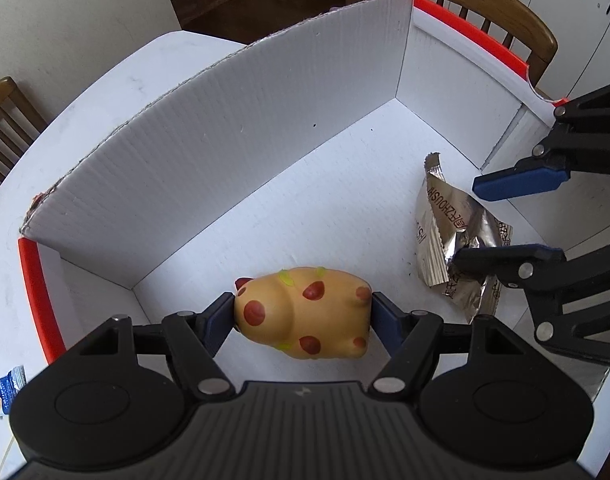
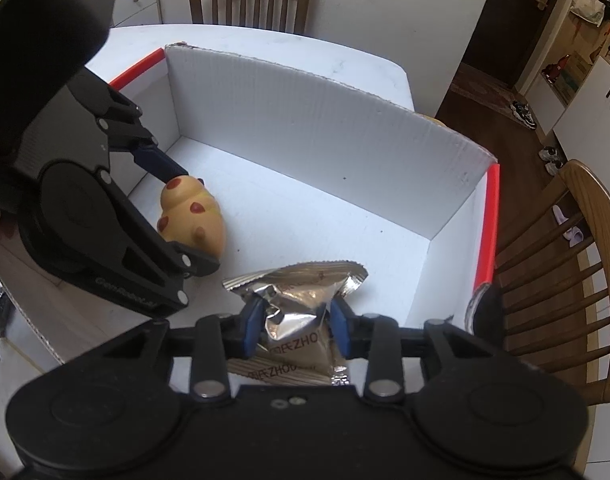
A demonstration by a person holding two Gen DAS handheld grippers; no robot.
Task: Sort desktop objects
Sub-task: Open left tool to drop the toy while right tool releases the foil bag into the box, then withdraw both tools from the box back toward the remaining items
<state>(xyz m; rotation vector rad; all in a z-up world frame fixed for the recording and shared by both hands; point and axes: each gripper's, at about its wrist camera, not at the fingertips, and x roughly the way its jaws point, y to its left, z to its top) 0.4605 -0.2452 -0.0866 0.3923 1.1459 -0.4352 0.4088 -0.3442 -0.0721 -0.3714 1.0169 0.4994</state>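
Drop-off step: both grippers are down inside the white box [image 1: 209, 168] on the bench [image 1: 117, 80]. The left gripper [image 1: 303, 316] is clamped on the spotted yellow toy [image 1: 305, 312] low over the box floor at the box's left end, while the right gripper [image 2: 297, 326] pinches the foil snack packet [image 2: 301, 300] at the box's right end, packet partly resting on the floor. Next move, likely: release both and lift straight out, clear of the box walls.

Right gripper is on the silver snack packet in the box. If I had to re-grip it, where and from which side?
Grip the silver snack packet across its puffed middle from above, where the right gripper pinches it now. The crimped ends are thin and floppy. The box wall and the yellow spotted toy crowd sideways approaches.
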